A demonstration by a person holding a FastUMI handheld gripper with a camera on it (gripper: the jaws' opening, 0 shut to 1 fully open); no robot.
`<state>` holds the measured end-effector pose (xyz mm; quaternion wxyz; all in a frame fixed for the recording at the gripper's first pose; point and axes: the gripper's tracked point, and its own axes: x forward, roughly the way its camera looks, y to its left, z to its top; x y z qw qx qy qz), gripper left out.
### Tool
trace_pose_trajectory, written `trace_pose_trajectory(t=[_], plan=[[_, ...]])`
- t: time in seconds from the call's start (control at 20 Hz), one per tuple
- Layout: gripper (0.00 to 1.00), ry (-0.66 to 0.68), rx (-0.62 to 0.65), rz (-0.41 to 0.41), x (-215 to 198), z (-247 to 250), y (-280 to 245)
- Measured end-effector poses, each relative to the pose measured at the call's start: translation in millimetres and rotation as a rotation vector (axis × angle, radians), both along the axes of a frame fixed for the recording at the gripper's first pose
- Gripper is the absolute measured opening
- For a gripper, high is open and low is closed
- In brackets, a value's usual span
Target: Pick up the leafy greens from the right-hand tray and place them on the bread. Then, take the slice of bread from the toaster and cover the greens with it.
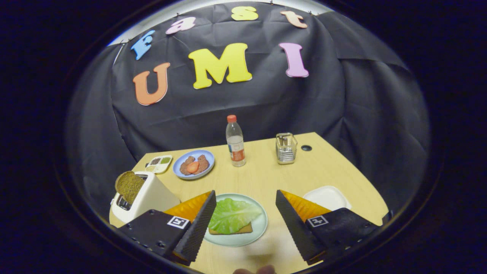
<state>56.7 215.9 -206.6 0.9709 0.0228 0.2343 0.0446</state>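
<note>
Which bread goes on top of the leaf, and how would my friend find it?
Start at the wooden table and find the white toaster, beside the pale green plate that lies between the open gripper fingers. The bread slice sticks up out of the toaster's slot. It stands on edge and is bare, while the plate's bread lies flat under the leafy greens.

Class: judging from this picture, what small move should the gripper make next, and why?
Probably swing the open gripper left toward the toaster: the greens already lie on the bread, and the second slice stands in the slot.
</note>
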Motion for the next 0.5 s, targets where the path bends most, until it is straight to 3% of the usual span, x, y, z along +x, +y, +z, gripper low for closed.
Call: trace_pose_trajectory(t=[0.2, 0.5], plan=[[0.96, -0.098, -0.009, 0.096, -16.7, 52.3, 61.7], [0.96, -0.047, 0.022, 0.283, -53.7, 45.0, 195.9]])
